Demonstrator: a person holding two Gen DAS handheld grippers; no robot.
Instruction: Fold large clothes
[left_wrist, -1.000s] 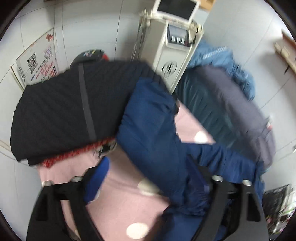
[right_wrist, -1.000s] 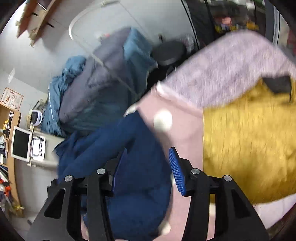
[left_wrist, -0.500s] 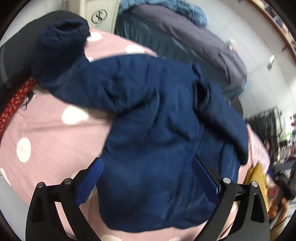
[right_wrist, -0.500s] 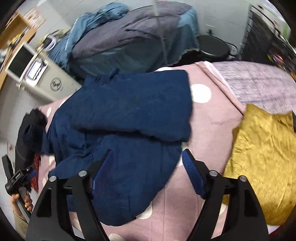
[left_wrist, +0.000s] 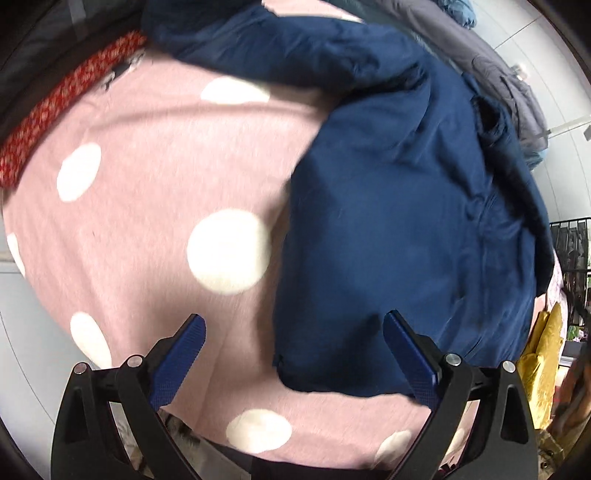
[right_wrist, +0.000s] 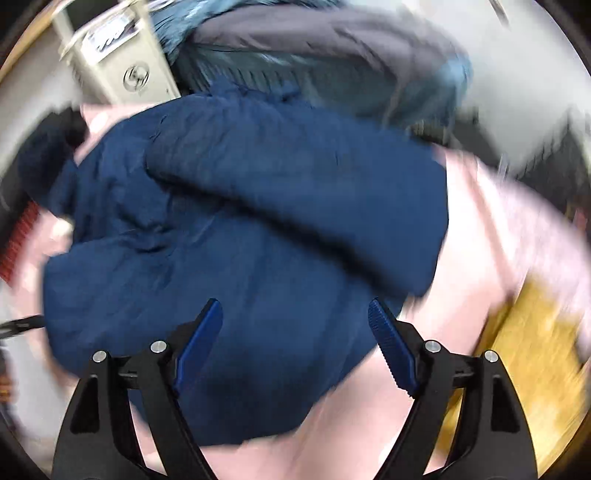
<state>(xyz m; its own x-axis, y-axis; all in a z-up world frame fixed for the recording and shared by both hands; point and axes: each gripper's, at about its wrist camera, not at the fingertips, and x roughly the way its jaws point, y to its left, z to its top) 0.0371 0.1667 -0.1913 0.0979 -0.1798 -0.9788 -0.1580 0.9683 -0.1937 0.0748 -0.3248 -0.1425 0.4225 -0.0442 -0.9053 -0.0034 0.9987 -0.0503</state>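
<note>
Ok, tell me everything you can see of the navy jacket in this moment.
The navy jacket is dark blue, soft and slightly puffy, creased all over. It lies spread on the pink polka-dot blanket, one sleeve folded across the body in the right wrist view. A hem corner sits between the left gripper fingers; the right gripper hovers over its lower body. Both are open, gripping nothing.

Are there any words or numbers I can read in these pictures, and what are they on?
No text can be read in either view.
Round emblem on the cream-coloured machine cabinet: a circle logo, too blurred to make out.
Dark panel on top of that cabinet: pale marks, smeared by motion, unreadable.
Navy blue padded jacket, pink blanket with white dots and mustard yellow cloth: no labels or writing visible.
</note>
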